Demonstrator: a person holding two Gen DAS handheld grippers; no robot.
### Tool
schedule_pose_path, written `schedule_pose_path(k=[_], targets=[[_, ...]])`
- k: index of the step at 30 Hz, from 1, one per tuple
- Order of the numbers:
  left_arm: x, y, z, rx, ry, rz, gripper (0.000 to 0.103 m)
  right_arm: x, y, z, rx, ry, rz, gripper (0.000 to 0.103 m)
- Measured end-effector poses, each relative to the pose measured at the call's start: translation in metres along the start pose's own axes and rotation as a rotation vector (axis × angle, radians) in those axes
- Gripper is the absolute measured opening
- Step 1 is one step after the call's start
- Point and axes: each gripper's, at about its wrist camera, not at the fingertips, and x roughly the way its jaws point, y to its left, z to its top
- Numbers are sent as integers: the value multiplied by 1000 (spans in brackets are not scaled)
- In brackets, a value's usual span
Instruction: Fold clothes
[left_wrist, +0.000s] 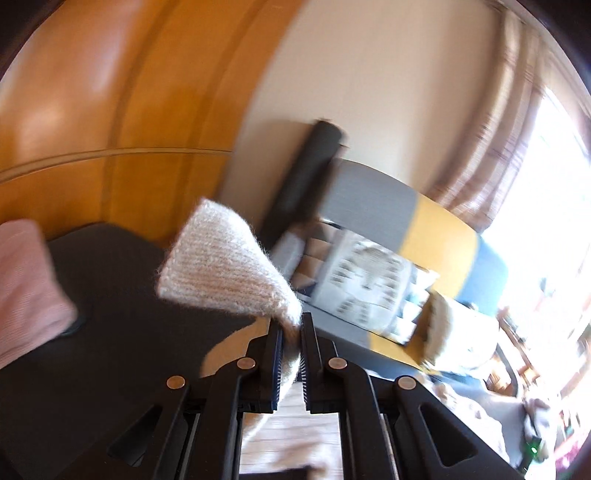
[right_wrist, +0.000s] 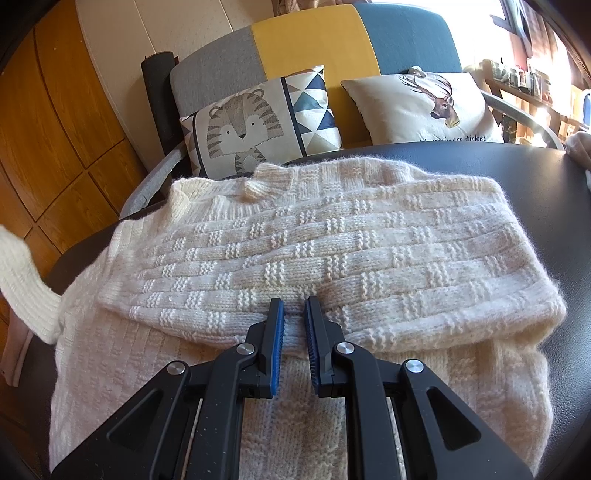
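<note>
The right claw (right_wrist: 294, 308) tilts down onto the cream knitted sweater (right_wrist: 332, 236), its jaws nearly closed, pinching a fold of it. The sweater lies spread on the dark counter (right_wrist: 535, 192). Left of the sweater's body, the raised left claw (left_wrist: 292, 325) clamps what looks like the sleeve cuff (left_wrist: 221, 266); that view is blurred. Beyond the sweater, cushions (right_wrist: 258, 122) lean on a sofa (right_wrist: 306, 40).

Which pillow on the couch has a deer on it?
The deer pillow is the white one on the right side of the couch, with antlers and writing below. The other pillow, on the left, shows a striped tiger and blue triangles.
</note>
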Motion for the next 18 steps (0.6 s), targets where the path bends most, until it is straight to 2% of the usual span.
schedule_pose_path(k=[6, 11, 18], targets=[[32, -87, -22, 159, 61, -75, 7, 0, -2, 0, 10, -3, 9, 13], [57, -133, -49, 204, 136, -116, 7, 0, -2, -1, 16, -4, 15, 13], [67, -184, -109, 401, 208, -158, 7, -1, -5, -1, 34, -9, 30, 13]])
